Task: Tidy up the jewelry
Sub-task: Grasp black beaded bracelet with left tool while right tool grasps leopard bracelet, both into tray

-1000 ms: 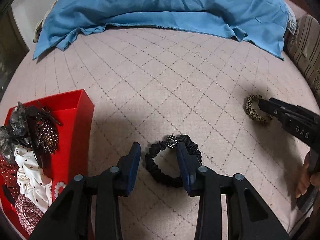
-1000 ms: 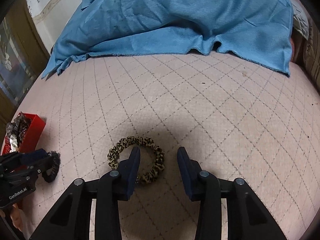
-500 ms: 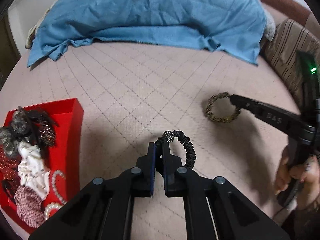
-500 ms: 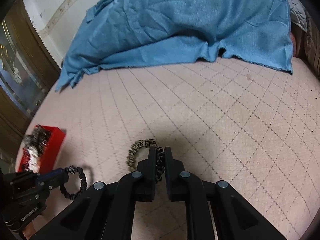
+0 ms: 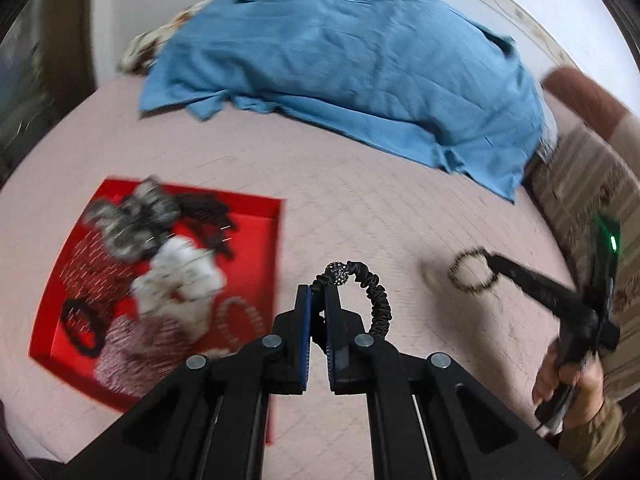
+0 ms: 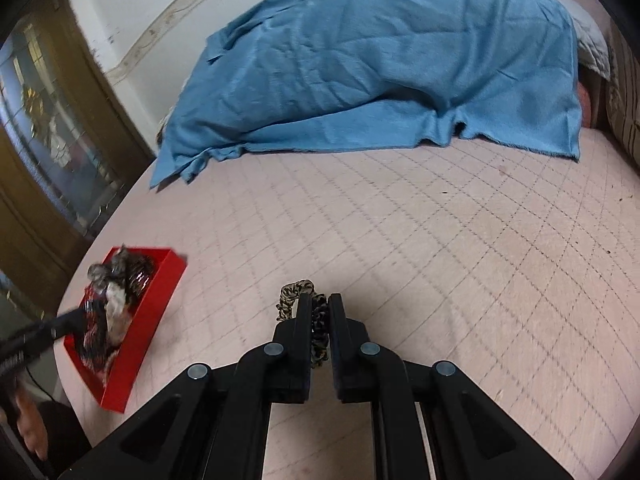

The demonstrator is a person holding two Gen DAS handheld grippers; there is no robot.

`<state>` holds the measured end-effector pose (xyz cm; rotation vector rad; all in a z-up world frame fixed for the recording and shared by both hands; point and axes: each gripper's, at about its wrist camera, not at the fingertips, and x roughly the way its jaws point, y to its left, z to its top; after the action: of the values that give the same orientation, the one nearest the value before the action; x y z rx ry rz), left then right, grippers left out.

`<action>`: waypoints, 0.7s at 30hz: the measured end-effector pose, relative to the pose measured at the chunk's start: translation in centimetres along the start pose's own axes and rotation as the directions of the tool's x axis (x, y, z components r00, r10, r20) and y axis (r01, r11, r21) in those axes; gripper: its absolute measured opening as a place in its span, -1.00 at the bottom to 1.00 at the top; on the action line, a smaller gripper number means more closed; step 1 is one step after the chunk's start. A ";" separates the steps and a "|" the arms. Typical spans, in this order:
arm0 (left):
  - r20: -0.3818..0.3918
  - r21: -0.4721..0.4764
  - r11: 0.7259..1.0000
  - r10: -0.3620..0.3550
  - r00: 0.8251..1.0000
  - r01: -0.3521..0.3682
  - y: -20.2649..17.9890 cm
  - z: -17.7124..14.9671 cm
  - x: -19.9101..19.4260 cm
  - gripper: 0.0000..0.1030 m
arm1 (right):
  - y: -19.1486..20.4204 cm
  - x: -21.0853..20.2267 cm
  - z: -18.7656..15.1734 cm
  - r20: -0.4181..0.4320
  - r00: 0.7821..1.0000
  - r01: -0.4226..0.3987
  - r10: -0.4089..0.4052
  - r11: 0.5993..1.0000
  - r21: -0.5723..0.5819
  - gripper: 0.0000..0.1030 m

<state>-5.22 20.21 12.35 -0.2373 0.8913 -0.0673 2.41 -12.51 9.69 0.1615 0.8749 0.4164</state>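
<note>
A second ago my black ruched fabric scrunchie with a sparkly bead (image 5: 362,280) lay flat on the quilted pink bedspread (image 5: 360,184) between the spread fingers of my left tongs (image 5: 318,300); now those tongs are clamped together on it near the bead, and its loop stands up in the air to the right of the tips. The leopard-print fabric scrunchie (image 6: 316,320) has gone the same way: it was lying on the bed under the parted right tongs (image 6: 319,312), and now they are pinched shut on its band, with it lifted clear of the bedspread. The red open cardboard box of hair ties and beads (image 5: 276,248) has come much fuller into my left view and sits just left of the left tongs.

Much is smeared by motion. In the left view the box's contents blur into dark, white and checked lumps, and the right tongs with the leopard ring are only a soft streak at the right, gripped by a hand (image 5: 572,384). In the right view the lower part of the leopard scrunchie is hidden between the tong pads, and the left tongs are a dark blur over the box at the left edge. A crumpled blue cloth (image 6: 380,64) covers the far end of the bed.
</note>
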 end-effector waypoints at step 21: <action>0.084 -0.345 0.938 0.060 0.995 -0.027 20.4 -1.2 -2.4 -0.88 | 19.1 4.2 2.1 -0.106 0.992 -0.091 0.072 0.976 -0.196 -0.83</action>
<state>-8.49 40.19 8.75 -0.5428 0.8113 0.1418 0.92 6.68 13.81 -0.0096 0.9190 0.5908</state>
